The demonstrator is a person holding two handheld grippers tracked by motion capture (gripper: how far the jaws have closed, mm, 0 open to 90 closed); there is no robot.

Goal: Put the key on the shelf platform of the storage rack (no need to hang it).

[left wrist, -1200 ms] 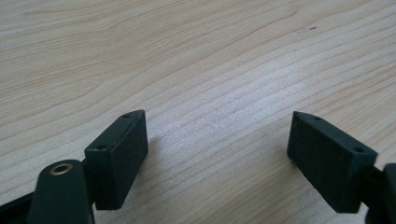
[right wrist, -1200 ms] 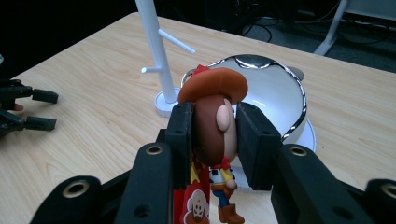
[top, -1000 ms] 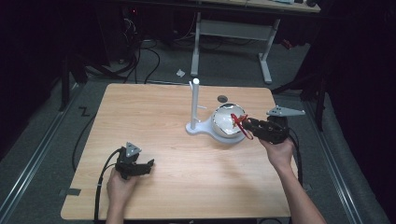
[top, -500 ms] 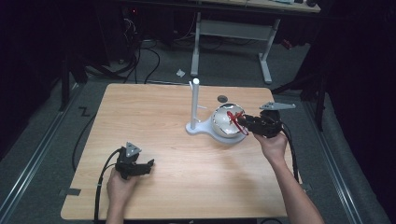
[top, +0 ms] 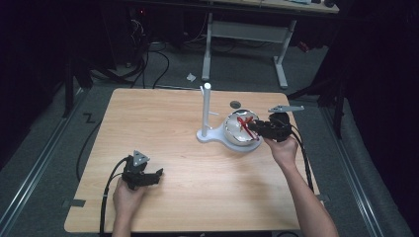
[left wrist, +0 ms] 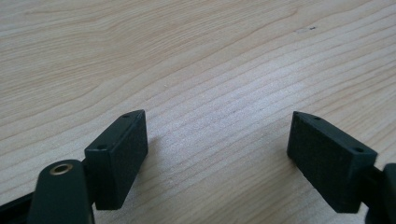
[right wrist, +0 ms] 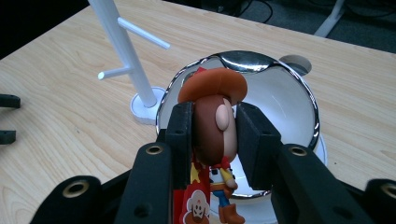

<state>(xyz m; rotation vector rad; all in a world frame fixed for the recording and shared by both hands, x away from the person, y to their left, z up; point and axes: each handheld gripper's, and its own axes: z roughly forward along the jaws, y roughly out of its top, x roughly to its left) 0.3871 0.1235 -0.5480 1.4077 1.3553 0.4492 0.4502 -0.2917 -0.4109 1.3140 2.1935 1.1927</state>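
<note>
My left gripper [top: 148, 177] rests near me on the table [top: 148, 123], jaws wide, nothing in them. Right gripper [right wrist: 215, 140] is clamped on the cowboy doll's [right wrist: 212, 126] head, holding it just over the shiny bowl [right wrist: 289, 93]. Pickup's done I'd say; drop into bowl left. White peg stand [right wrist: 126, 46] sits beyond. Doll's legs cut off at the frame edge, can't tell if it touches bowl

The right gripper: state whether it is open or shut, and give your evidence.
Shut. In the right gripper view the right gripper has both jaws pressed against the head of the cowboy figure, holding it above the shiny bowl.
</note>
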